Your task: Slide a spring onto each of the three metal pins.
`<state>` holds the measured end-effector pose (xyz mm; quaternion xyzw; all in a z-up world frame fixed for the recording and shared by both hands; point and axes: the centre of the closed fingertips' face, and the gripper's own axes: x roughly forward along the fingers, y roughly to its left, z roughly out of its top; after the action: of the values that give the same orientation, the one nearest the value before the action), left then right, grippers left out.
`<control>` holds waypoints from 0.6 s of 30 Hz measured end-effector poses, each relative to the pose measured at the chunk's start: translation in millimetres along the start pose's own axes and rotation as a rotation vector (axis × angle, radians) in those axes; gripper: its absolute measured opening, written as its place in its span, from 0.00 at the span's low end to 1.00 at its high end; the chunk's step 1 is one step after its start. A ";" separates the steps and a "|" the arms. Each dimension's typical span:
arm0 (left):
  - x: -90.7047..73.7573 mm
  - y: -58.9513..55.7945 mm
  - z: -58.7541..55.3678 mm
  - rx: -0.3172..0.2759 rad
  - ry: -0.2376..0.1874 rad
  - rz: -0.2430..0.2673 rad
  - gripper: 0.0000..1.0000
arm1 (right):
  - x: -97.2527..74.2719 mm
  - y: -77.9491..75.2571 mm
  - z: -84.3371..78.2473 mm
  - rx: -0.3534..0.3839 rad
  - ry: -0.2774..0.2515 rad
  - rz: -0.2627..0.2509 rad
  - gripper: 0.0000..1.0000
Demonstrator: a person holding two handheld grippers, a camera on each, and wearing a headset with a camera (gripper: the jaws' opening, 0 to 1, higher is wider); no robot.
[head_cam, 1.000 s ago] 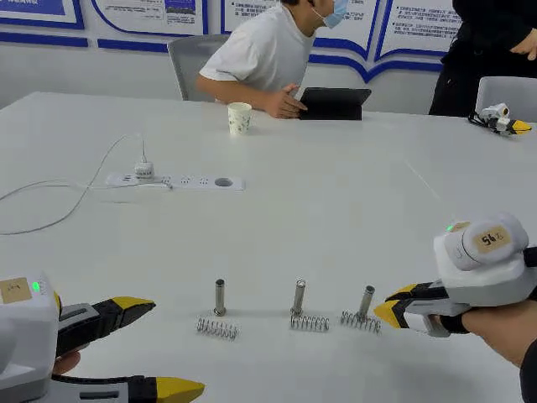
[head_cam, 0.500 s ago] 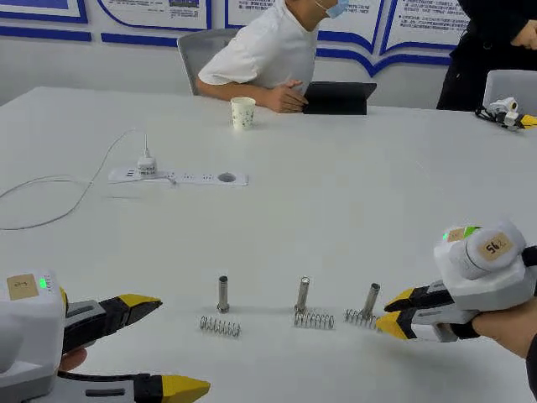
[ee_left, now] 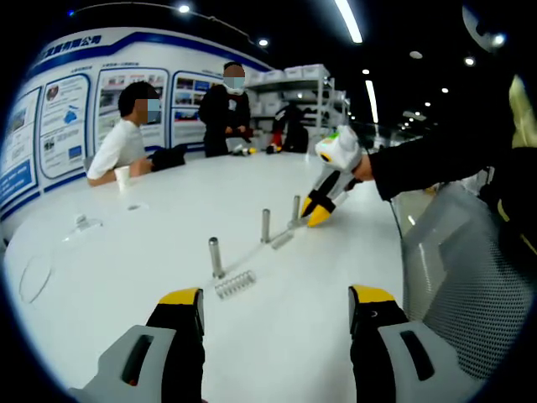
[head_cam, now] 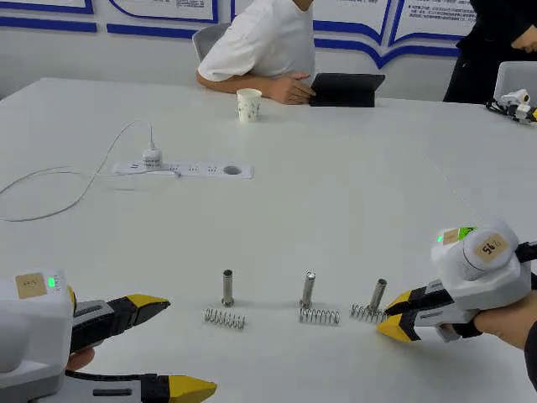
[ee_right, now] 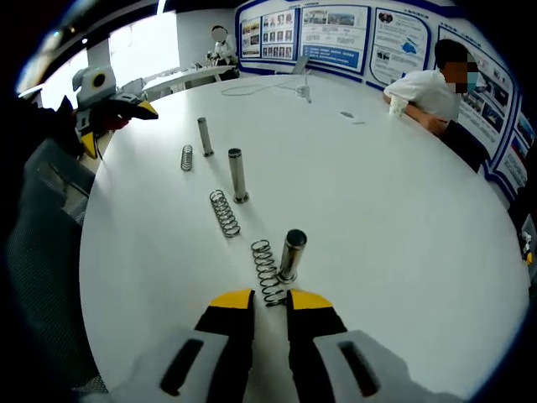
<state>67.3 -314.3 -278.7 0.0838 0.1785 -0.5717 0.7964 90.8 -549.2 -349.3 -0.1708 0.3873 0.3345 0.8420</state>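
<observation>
Springs, three small steel coils (head_cam: 320,316), lie flat on the broad white tabletop (head_cam: 336,210), one just before each short upright steel pin (head_cam: 308,289). Right tongs (ee_right: 270,297), narrowly apart, bracket the rightmost coil's end; left tongs (ee_left: 276,295) gape wide, well apart from the row. Bare tabletop stretches beyond.

This looks like an office meeting room or training lab. A large white table (head_cam: 352,210) fills it, and blue-framed posters (ee_left: 117,92) line the wall. A person (head_cam: 260,42) sits on an office chair (head_cam: 205,38) at the far side with a tablet (head_cam: 346,88) and a paper cup (head_cam: 248,105). A power strip (head_cam: 189,170) lies on the table. Strip lights (ee_left: 348,21) run overhead, and shelves (ee_left: 306,84) stand at the back.
</observation>
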 end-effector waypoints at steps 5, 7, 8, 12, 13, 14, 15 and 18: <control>1.8 -1.1 -1.7 -0.002 0.005 -0.006 0.71 | 1.0 0.9 -0.8 0.004 -0.002 0.010 0.13; 2.6 -1.4 -2.2 -0.002 0.007 -0.008 0.71 | 1.2 1.8 -0.5 0.010 -0.002 0.014 0.13; 2.8 -1.5 -2.2 -0.002 0.007 -0.008 0.71 | 1.0 2.5 -1.2 0.012 -0.001 0.016 0.12; 4.0 -3.4 -1.5 0.000 0.007 -0.014 0.71 | 0.5 4.9 -1.9 0.024 0.002 0.018 0.12; 4.1 -4.0 -1.4 0.001 0.008 -0.016 0.71 | 0.4 5.5 -2.2 0.028 0.003 0.018 0.11; 4.2 -4.5 -1.4 0.002 0.008 -0.017 0.70 | -0.4 6.5 -2.5 0.029 0.002 0.017 0.11; 4.3 -5.5 -1.3 0.003 0.009 -0.020 0.70 | -1.2 7.4 -2.7 0.030 0.002 0.014 0.11; 4.4 -7.8 -1.6 0.007 0.011 -0.027 0.70 | -4.4 13.3 -2.6 0.043 -0.004 0.020 0.11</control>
<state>60.9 -320.2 -281.3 0.0873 0.1820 -0.5826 0.7873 78.1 -543.0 -348.0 -0.1484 0.3944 0.3348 0.8428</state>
